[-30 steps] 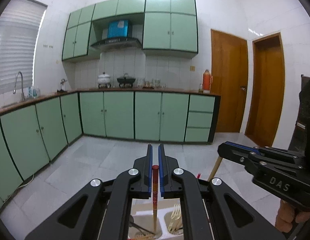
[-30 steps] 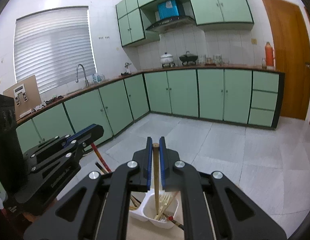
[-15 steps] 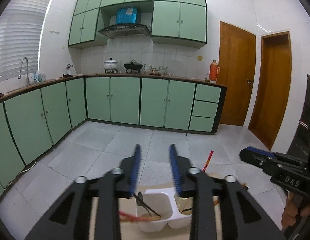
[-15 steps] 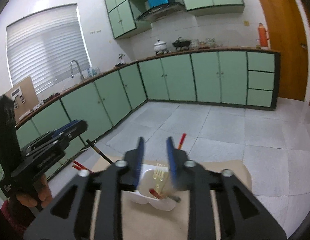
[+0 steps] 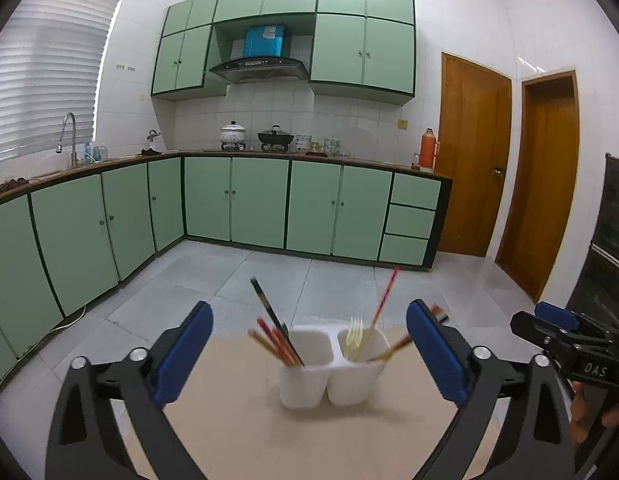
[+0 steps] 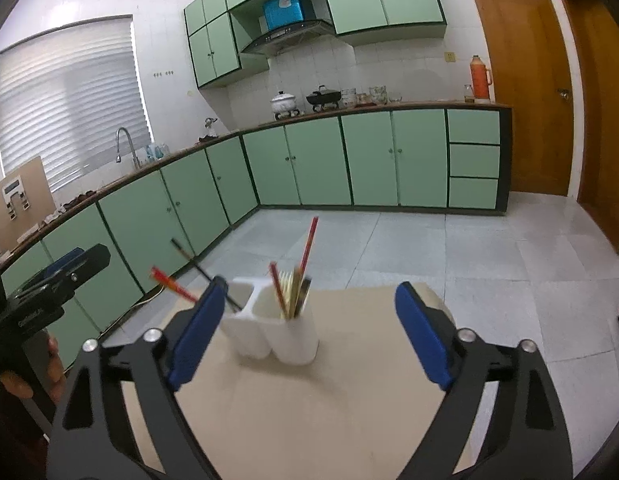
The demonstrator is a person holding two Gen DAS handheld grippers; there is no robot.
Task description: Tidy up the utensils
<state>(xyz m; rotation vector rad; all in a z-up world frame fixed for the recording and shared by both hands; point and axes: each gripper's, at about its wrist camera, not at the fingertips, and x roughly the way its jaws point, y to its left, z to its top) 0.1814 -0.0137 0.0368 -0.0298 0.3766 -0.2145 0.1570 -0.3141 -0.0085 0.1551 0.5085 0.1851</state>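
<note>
The kitchen fills both views: green cabinets (image 5: 237,204) run along 2 walls over a grey tiled floor (image 5: 269,276), with 2 wooden doors (image 5: 473,160) at the right; nearer the cameras lies the tan desk (image 5: 245,416), bare around the holder.

The left tool (image 5: 307,356) hovers over the desk's near part, its jaws opening, blue pads spread wide with nothing pressed between them; the holder shows in the gap beyond the tips. The right tool (image 6: 307,328) stands likewise, jaws opening and empty, the holder seen between its pads but farther off; a person's hand (image 6: 27,376) grips the left tool's handle at the left edge of the right wrist view.

The white holder (image 5: 333,372) with 2 compartments stands upright on the desk, toward its far edge; its left compartment carries red chopsticks (image 5: 279,342) and a dark utensil (image 5: 269,312) leaning left; its right compartment carries a pale plastic fork (image 5: 355,334), a long red chopstick (image 5: 383,298) tilted right, and a wooden piece (image 5: 395,348) leaning over the rim. All utensils are blurred, so finer detail cannot be told.
</note>
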